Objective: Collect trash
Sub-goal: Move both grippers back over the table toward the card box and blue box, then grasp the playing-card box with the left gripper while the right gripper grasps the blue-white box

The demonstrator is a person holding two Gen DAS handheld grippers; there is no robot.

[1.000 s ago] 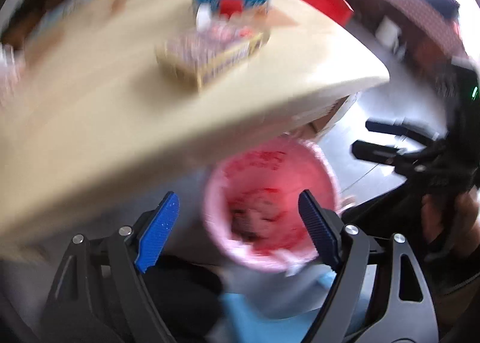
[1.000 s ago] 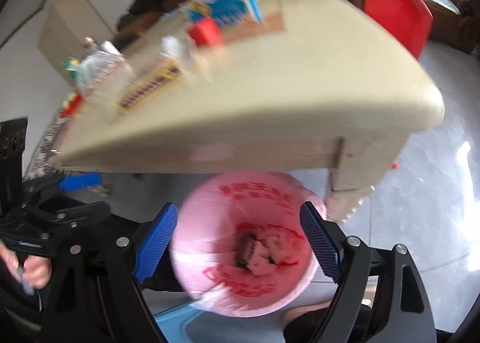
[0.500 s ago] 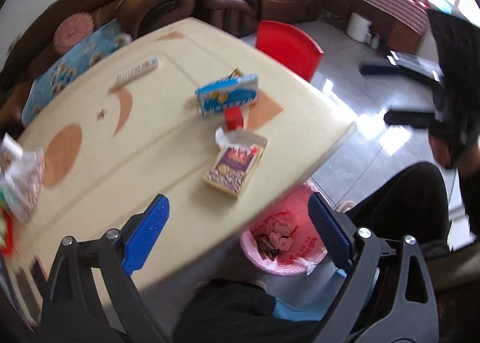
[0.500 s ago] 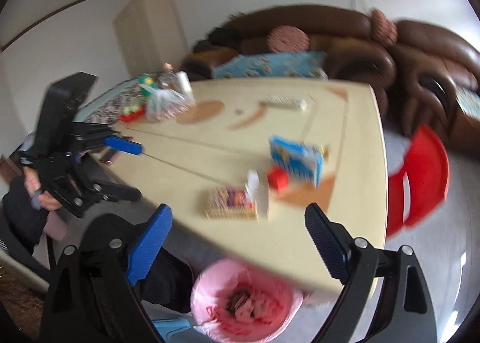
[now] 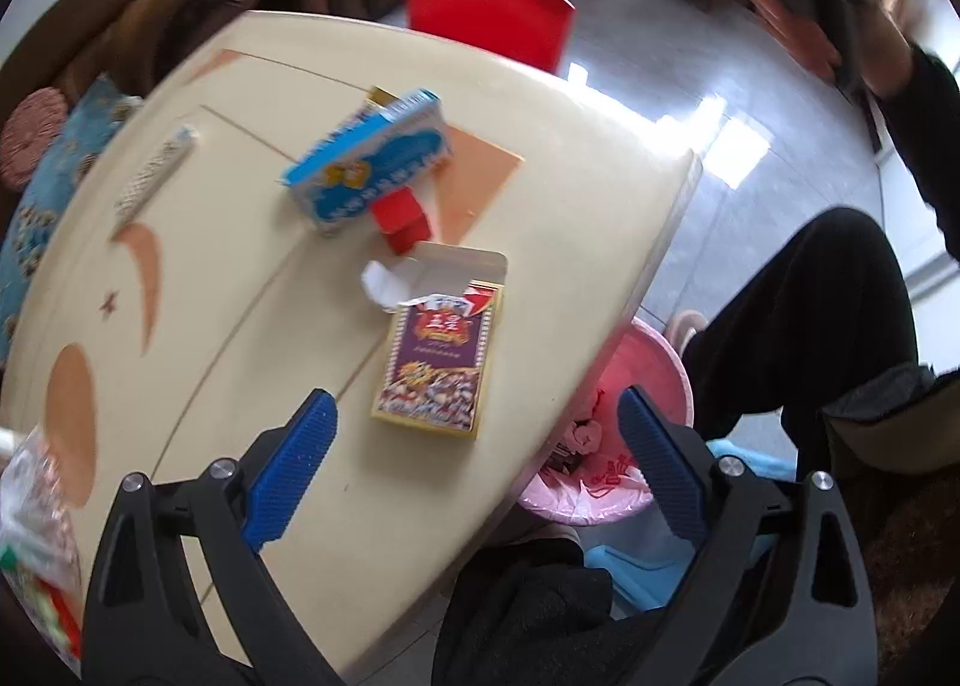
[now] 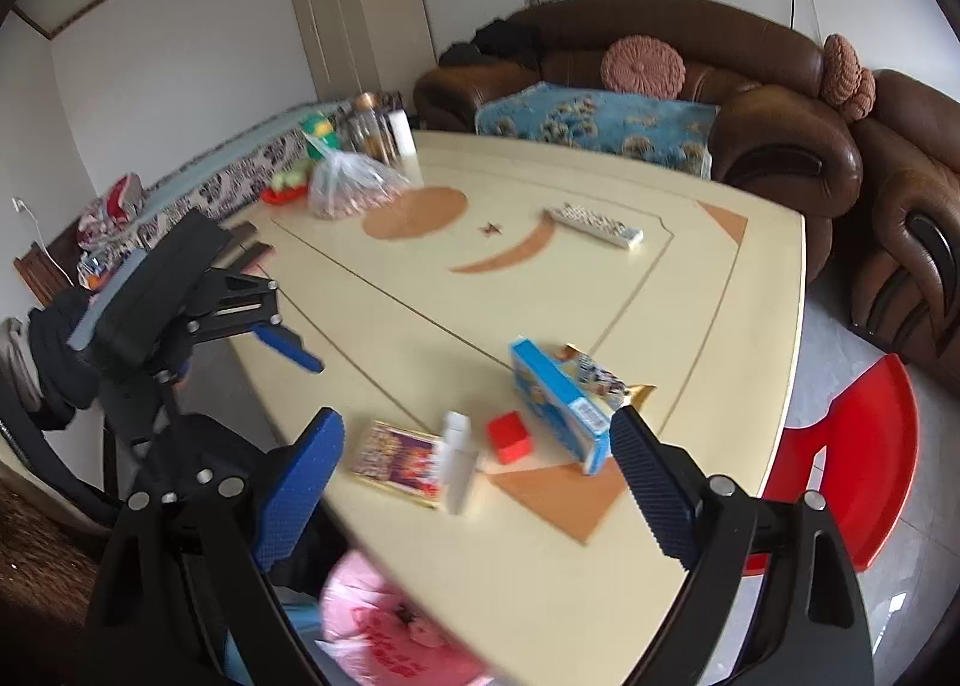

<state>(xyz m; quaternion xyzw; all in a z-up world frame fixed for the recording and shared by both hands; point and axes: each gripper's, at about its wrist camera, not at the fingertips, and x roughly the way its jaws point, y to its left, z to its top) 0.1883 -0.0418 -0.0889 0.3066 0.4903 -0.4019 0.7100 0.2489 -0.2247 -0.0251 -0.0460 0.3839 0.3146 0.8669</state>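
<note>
We're hovering both tools released, left tool (image 5: pixel 477 467) and right tool (image 6: pixel 477 485); pink bin (image 5: pixel 618 440) is already holding scraps, card box (image 5: pixel 441 365), red cube (image 5: pixel 401 219) and blue box (image 5: pixel 367 170) are waiting on the desk (image 5: pixel 198 278).

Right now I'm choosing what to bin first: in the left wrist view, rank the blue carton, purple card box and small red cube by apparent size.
1. Blue carton and purple card box: alike, box nearer the camera.
2. Small red cube.

Both grippers same build: matte black angular frames with triangular cut-outs, round silver screws at the pivots, blue ribbed pads on the fingers. Left gripper (image 5: pixel 477 473), right gripper (image 6: pixel 477 479). Seen from the right wrist, the left unit carries a boxy black block behind its jaws. Person wears black trousers (image 5: pixel 828 314) and a black sleeve (image 5: pixel 924 104).
</note>
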